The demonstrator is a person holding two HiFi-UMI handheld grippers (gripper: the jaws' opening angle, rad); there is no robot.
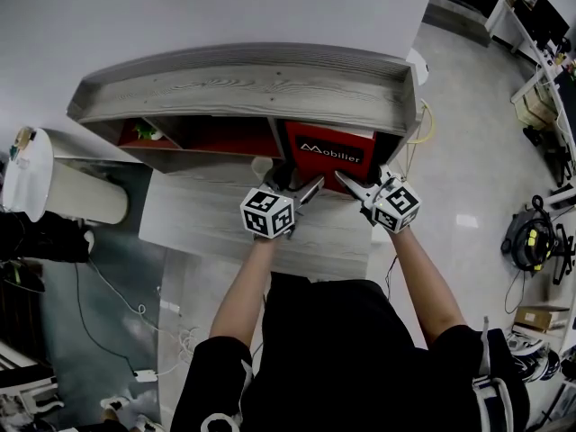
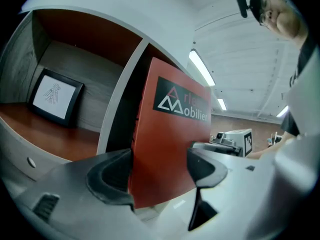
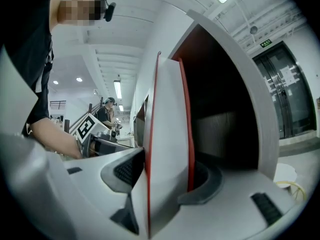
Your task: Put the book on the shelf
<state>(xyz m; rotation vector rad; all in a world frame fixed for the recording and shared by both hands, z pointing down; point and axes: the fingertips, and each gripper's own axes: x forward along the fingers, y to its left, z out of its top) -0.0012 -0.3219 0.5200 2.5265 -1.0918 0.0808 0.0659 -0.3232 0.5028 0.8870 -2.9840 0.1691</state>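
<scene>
The red book point(image 1: 328, 151), with white "Mobilier" lettering, stands upright in the right compartment of the grey wooden shelf point(image 1: 243, 93). My right gripper point(image 1: 360, 183) is at its lower right. In the right gripper view the jaws straddle the white page edge of the book point(image 3: 167, 134), and the pads lie close along both red covers without visibly squeezing them; the gripper point(image 3: 167, 176) is open. My left gripper point(image 1: 301, 187) is at the book's lower left. Its jaws point(image 2: 160, 171) stand wide apart, with the book's front cover point(image 2: 165, 149) just beyond them.
A framed picture point(image 2: 54, 96) leans in the red-lined left compartment, beyond a white divider point(image 2: 117, 106). A small green item point(image 1: 148, 133) sits there too. A lower grey wooden surface point(image 1: 225, 223) lies under my grippers. A white cylinder point(image 1: 63, 187) is at the left, and cables point(image 1: 144, 322) are on the floor.
</scene>
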